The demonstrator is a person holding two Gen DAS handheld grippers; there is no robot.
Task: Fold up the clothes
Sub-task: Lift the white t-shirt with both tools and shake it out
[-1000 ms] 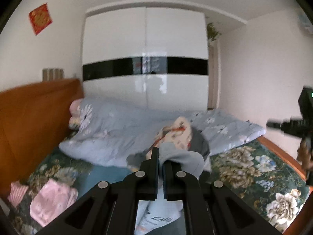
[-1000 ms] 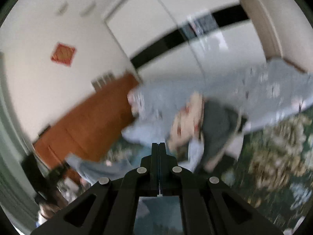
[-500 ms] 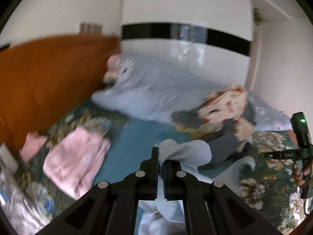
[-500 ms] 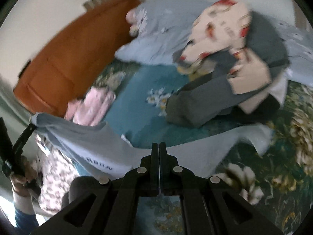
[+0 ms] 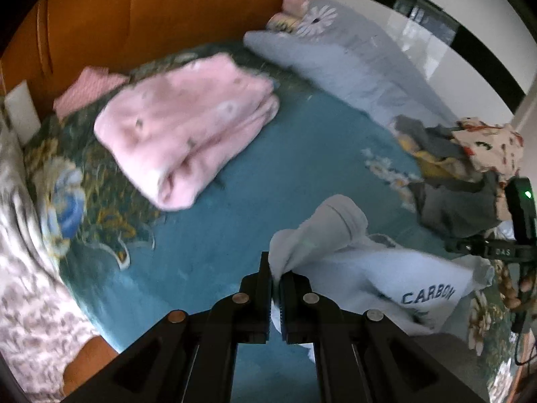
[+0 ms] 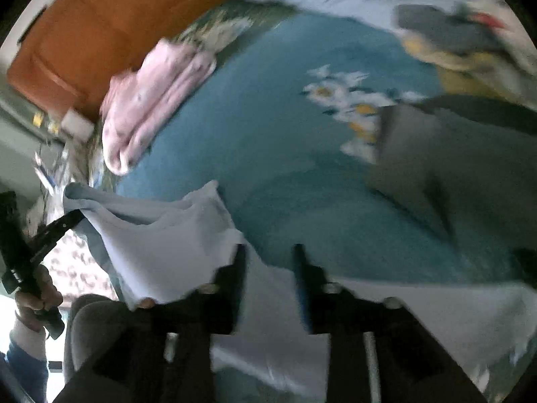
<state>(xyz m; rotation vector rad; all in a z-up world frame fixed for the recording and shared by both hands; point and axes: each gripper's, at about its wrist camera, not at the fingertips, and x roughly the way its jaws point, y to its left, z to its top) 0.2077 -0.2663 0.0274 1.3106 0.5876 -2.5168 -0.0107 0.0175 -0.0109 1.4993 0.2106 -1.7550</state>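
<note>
Pale blue cotton is what both tools are busy with: a light shirt (image 5: 396,285) with dark lettering hangs low over the teal bedspread (image 5: 235,235), stretched between the two hands. The left gripper (image 5: 276,277) has its jaws pressed together on a bunched corner of the shirt, and the cloth runs from there out to the right, toward the other tool. The right gripper (image 6: 268,252) has its jaws spread apart, with the shirt's edge lying just under and between them but not pinched. So the shirt's long line runs from one hand to the other, and the left hand alone carries it. I'd say the next move depends on the right jaws taking the cloth directly beneath them. Beyond the shirt, toward the headboard (image 5: 151,6), a folded pink garment (image 5: 181,124) lies on the bed; a heap of unfolded clothes (image 5: 470,168) sits right of the shirt.
</note>
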